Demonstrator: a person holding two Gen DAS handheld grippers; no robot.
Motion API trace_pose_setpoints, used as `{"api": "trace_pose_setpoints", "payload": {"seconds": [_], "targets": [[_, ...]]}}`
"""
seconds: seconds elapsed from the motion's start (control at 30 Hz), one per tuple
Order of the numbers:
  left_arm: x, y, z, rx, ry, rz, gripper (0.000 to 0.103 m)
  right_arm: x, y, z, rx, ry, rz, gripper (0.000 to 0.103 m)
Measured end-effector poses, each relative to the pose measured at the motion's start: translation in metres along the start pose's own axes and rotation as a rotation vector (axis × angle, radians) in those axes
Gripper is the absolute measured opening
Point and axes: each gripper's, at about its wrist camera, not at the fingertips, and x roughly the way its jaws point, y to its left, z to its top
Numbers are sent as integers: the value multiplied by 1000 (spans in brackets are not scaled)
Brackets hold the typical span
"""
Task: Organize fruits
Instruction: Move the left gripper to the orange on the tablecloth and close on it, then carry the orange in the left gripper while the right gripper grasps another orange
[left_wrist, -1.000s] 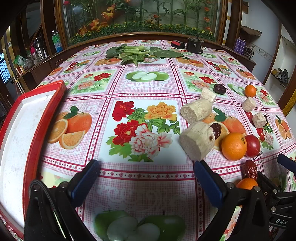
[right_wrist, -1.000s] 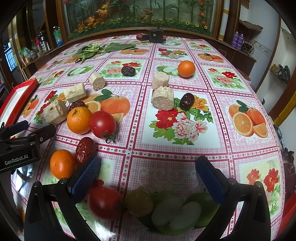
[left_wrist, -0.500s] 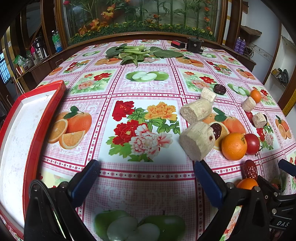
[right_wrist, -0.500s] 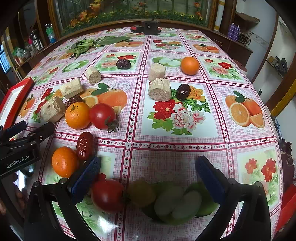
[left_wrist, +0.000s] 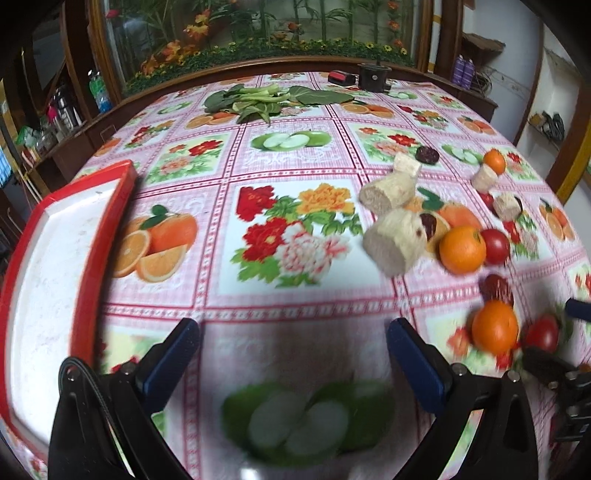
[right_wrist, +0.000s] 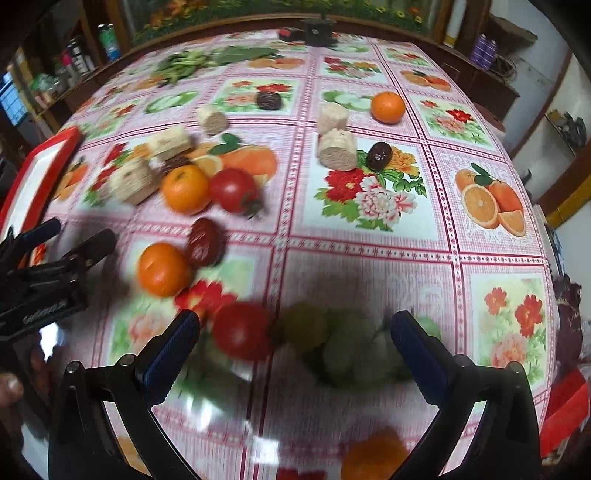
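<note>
Left tongs (left_wrist: 291, 354) wide open, empty, right tongs (right_wrist: 295, 347) wide open, empty

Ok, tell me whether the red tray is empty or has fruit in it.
Empty as far as visible: the red tray shows only its bare white floor, and the fruit, like the tomato, lies on the tablecloth.

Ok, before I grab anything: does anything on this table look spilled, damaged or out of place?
Nothing spilled or broken. The fruit just lies scattered loose on the floral plastic tablecloth, while the red-rimmed white tray holds none. Beige cut root chunks and a pile of green leafy vegetables sit among it.
</note>
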Motion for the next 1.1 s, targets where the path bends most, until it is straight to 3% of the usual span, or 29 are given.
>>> {"api": "trace_pose_setpoints", "payload": {"seconds": [0.1,0.2,0.4,0.5,0.7,0.8,0.87,0.93,1.0,1.1], "targets": [[-14,-2,-12,68,-8,15,103,-23,-2,-14,-28,-40,42,103],[-33,-10,-23,128,-32,-25,103,-49,-15,-32,-45,-102,41,103],[-46,-50,-15,187,-33,-172,103,-69,-52,-55,-34,-137,-74,103],[-34,-71,-7,204,-2,-182,103,-68,-63,-59,-5,-127,-81,103],[-16,-85,-1,163,67,-212,80,-70,-68,-71,-28,-139,-85,103],[-14,-85,2,135,55,-217,74,-69,-69,-75,-50,-139,-73,103],[-14,-85,4,111,48,-237,65,-69,-70,-74,-50,-140,-49,103],[-14,-85,5,92,39,-276,46,-69,-71,-70,-45,-144,-21,103],[-15,-87,5,85,41,-297,39,-69,-71,-66,-44,-147,-1,103],[-20,-88,1,95,28,-285,37,-68,-69,-65,-67,-139,25,103]]}}
